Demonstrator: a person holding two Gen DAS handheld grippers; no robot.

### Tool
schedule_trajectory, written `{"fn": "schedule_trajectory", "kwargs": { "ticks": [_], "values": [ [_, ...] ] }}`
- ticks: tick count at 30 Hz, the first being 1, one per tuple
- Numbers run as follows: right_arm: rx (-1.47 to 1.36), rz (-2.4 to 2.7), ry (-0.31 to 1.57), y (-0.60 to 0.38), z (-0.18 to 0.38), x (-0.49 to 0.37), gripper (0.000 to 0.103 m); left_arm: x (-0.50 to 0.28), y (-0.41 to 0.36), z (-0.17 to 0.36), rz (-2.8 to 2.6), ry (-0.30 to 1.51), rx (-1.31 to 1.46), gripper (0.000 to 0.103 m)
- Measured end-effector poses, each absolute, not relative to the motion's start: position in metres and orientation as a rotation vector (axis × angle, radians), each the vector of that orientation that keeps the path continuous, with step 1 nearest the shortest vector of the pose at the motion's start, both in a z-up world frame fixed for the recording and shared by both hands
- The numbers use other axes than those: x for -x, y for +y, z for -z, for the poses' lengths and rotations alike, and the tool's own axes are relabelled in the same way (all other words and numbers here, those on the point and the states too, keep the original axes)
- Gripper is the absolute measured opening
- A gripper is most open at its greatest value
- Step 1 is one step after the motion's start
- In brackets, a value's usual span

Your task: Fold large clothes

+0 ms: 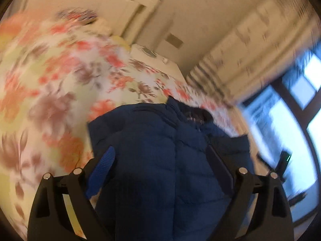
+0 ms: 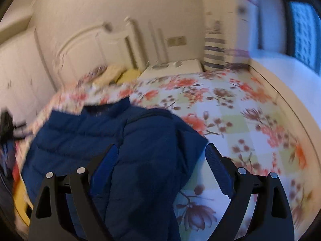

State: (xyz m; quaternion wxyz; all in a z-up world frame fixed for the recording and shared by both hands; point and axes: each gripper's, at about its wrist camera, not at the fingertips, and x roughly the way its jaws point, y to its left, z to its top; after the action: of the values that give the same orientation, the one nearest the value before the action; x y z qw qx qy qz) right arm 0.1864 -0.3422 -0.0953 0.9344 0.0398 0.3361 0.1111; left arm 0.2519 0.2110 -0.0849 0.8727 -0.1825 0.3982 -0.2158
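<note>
Bed w/ floral red-and-green patchwork bedspread (image 2: 230, 108) fills both views. Your navy quilted puffer jacket (image 1: 160, 150) lies on it, bulk folded over itself. Your left gripper (image 1: 160, 156) is spread wide, jacket betw. its fingers; right gripper (image 2: 160, 154) also spread, over jacket's edge.

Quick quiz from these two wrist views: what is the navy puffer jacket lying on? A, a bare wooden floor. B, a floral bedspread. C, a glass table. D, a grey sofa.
B: the navy puffer jacket lies on a floral bedspread printed with red and brown flowers, which surrounds it in both wrist views.
</note>
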Motion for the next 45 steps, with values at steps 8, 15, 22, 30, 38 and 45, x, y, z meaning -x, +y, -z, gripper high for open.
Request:
{"fn": "schedule_trajectory", "kwargs": {
  "ticks": [8,15,22,30,38,45],
  "values": [
    [-0.051,-0.279,0.776,-0.326,0.11,-0.211,0.087,-0.288,0.184,0.091,0.452,0.912,0.217,0.094],
    [-0.059,-0.29,0.759,-0.323,0.113,-0.21,0.047,-0.31,0.163,0.12,0.409,0.956,0.108,0.072],
    [0.105,-0.218,0.579,-0.3,0.081,-0.148,0.009,-0.247,0.188,0.087,0.439,0.734,0.226,0.008],
    [0.037,-0.151,0.516,-0.293,-0.005,-0.221,0.009,-0.307,0.197,0.009,0.354,0.732,0.294,0.009],
    [-0.042,-0.053,0.92,-0.305,0.118,-0.338,0.009,-0.409,0.169,0.12,0.193,1.033,0.244,0.022],
    [-0.191,-0.104,0.922,-0.341,0.115,-0.317,0.018,-0.397,0.2,0.123,0.16,0.985,0.326,0.077]
  ]
}}
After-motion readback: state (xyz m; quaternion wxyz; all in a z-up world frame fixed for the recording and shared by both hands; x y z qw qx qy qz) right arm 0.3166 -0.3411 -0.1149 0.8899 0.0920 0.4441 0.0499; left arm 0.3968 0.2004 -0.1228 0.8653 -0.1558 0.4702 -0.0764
